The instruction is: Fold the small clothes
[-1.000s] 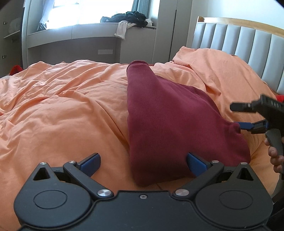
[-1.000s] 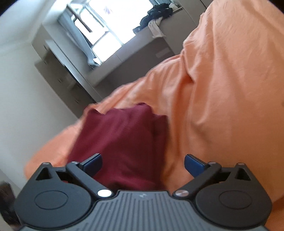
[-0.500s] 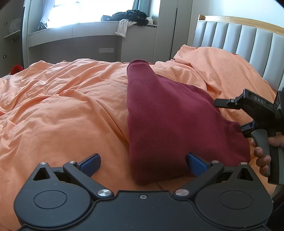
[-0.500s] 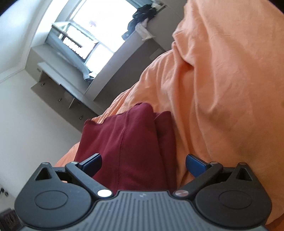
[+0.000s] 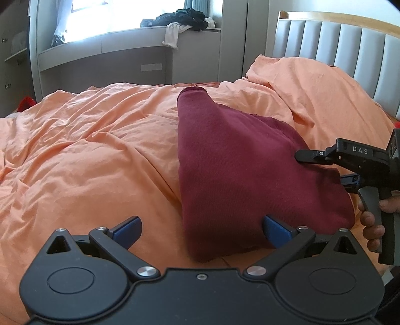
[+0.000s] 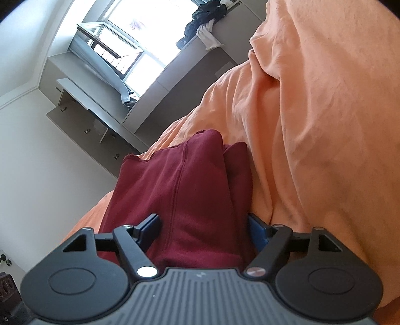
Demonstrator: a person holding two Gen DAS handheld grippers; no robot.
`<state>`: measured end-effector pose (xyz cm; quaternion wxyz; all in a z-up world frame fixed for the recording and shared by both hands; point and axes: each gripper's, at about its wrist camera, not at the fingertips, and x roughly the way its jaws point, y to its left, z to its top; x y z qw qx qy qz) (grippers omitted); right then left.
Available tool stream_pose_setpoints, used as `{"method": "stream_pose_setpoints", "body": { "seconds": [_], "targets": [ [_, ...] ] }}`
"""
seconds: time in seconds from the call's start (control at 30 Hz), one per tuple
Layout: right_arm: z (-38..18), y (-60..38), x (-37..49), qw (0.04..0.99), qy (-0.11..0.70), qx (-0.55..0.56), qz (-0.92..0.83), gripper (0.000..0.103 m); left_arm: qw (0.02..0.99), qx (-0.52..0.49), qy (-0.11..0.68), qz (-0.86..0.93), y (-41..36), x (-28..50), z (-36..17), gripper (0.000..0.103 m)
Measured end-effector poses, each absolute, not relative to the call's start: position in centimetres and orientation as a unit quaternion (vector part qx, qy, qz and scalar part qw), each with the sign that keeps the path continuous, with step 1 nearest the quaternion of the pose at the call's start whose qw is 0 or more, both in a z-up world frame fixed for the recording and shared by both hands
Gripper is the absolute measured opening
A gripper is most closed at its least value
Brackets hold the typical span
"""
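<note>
Both tools sit low over the big orange blanket on the bed. Left gripper has its blue fingers spread wide, with the near end of the dark red cloth lying between them. Right gripper comes in from the side, its fingers closing around the cloth's edge; a full pinch cannot be told. Dark clothes sit by the window.

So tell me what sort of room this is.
A bedroom, most likely. An orange duvet covers a bed with a grey padded headboard, a window seat has clothes heaped on it, and the maroon garment lies on the bedding.
</note>
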<state>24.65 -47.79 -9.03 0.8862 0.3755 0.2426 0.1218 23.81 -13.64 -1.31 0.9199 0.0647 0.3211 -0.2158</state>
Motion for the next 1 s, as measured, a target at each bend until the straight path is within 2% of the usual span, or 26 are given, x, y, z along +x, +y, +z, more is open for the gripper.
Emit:
{"method": "stream_pose_setpoints", "body": {
  "seconds": [0.4,0.7,0.9,1.0],
  "targets": [
    [-8.8,-47.0,24.9,0.889,0.251,0.362,0.126,0.091,0.917,0.067,0.323,-0.225,-13.6,23.9,-0.4,0.103],
    [-8.7,-46.4,25.1,0.892,0.254,0.353,0.12,0.093,0.928,0.039,0.295,-0.226,-11.8,25.8,1.0,0.103],
    [-8.7,-46.0,25.0,0.897,0.251,0.345,0.114,0.094,0.915,0.007,0.298,-0.271,-12.4,29.0,1.0,0.102],
    [-8.6,-45.7,24.9,0.9,0.249,0.34,0.108,0.091,0.905,-0.005,0.317,-0.285,-13.2,30.4,0.6,0.101]
  ]
}}
